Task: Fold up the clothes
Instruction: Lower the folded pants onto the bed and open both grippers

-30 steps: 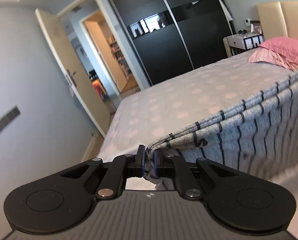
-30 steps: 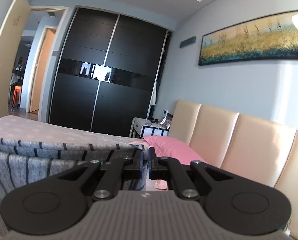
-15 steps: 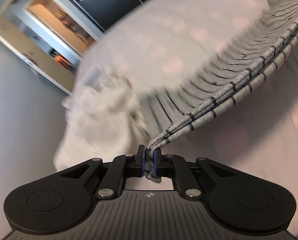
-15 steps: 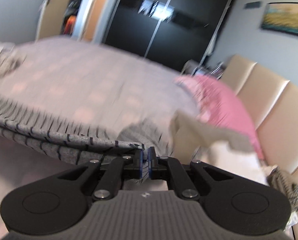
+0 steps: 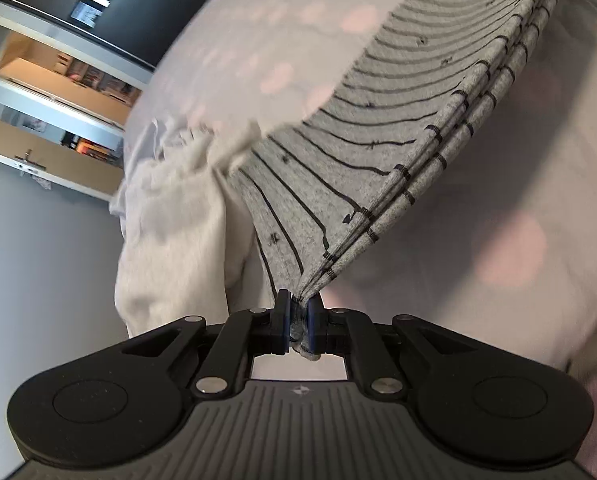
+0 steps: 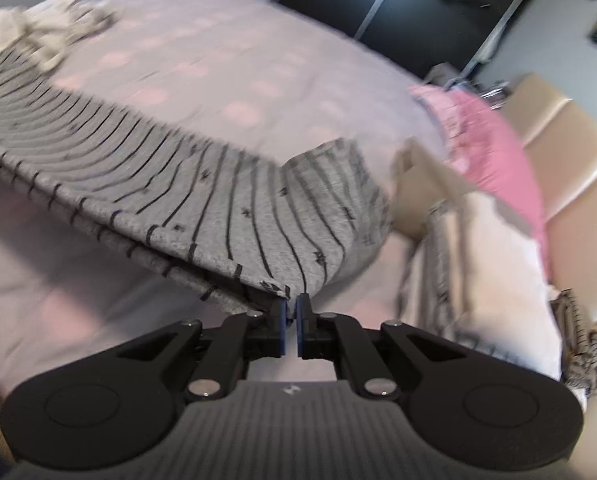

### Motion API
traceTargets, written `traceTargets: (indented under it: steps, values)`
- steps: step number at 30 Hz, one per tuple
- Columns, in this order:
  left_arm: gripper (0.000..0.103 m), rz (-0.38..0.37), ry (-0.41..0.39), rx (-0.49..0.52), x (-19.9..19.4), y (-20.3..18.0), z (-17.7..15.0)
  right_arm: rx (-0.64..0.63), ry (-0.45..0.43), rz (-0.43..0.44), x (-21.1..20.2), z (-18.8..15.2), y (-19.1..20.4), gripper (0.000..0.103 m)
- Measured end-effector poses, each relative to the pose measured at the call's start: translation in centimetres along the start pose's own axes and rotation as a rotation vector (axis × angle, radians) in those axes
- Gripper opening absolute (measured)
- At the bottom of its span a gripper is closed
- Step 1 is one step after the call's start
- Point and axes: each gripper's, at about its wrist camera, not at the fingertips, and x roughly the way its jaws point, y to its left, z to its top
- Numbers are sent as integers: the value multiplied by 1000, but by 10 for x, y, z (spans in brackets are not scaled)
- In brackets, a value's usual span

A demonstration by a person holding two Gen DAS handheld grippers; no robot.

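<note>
While the grey striped garment (image 5: pixel 386 152) is hanging in folded layers over the bed (image 5: pixel 518 184), the left gripper (image 5: pixel 298 322) is clamping one bunched corner of it, with cloth plainly filling the narrow gap between its blue-edged pads. From that gripper the folded edge is running up and to the right, and the thin dark stripes are fanning out ahead of the fingers. To the left of the left gripper a pile of cream clothing (image 5: pixel 170 232) is lying at the bed's edge, with a doorway and dark wardrobe behind it.

In the right wrist view, the right gripper (image 6: pixel 291 326) is standing with its jaws nearly together at the opposite corner of the garment (image 6: pixel 234 208); the fabric edge is meeting the tips of the pads, and the corner is being held there, though little cloth is showing between them. From this gripper the garment is stretching away to the left, raised above the dotted pink bedsheet (image 6: pixel 202 64). To the right of the right gripper a stack of folded clothes (image 6: pixel 478 264) is lying beside a pink pillow (image 6: pixel 494 136) and a padded beige headboard (image 6: pixel 574 184). Much of this view is blurred.
</note>
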Motion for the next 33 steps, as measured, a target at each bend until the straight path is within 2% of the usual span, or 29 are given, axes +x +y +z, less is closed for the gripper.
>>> traceTargets:
  steps: [5, 9, 14, 18, 22, 25, 27, 29, 31, 33]
  values:
    - [6, -40, 79, 62, -10, -16, -39, -59, 77, 100, -16, -23, 33, 5]
    - [6, -75, 133, 61, -5, -25, -66, -140, 138, 171, -19, -34, 57, 5]
    - [6, -126, 186, 140, 24, -53, -81, -253, 252, 222, 12, -48, 86, 5]
    - [6, -160, 228, 200, 54, -75, -86, -290, 327, 245, 36, -52, 95, 5]
    - [7, -199, 245, 201, 75, -83, -89, -279, 378, 256, 53, -48, 98, 5]
    - [14, -229, 245, 135, 76, -75, -91, -290, 403, 259, 60, -46, 102, 10]
    - [24, -260, 245, 64, 73, -63, -94, -275, 414, 271, 60, -43, 99, 13]
    - [30, -277, 226, 11, 65, -50, -99, -245, 417, 289, 57, -38, 93, 23]
    - [40, -290, 203, -47, 56, -35, -104, -227, 411, 308, 51, -32, 85, 23]
    - [42, -311, 176, -116, 48, -18, -105, -232, 397, 306, 44, -25, 78, 24]
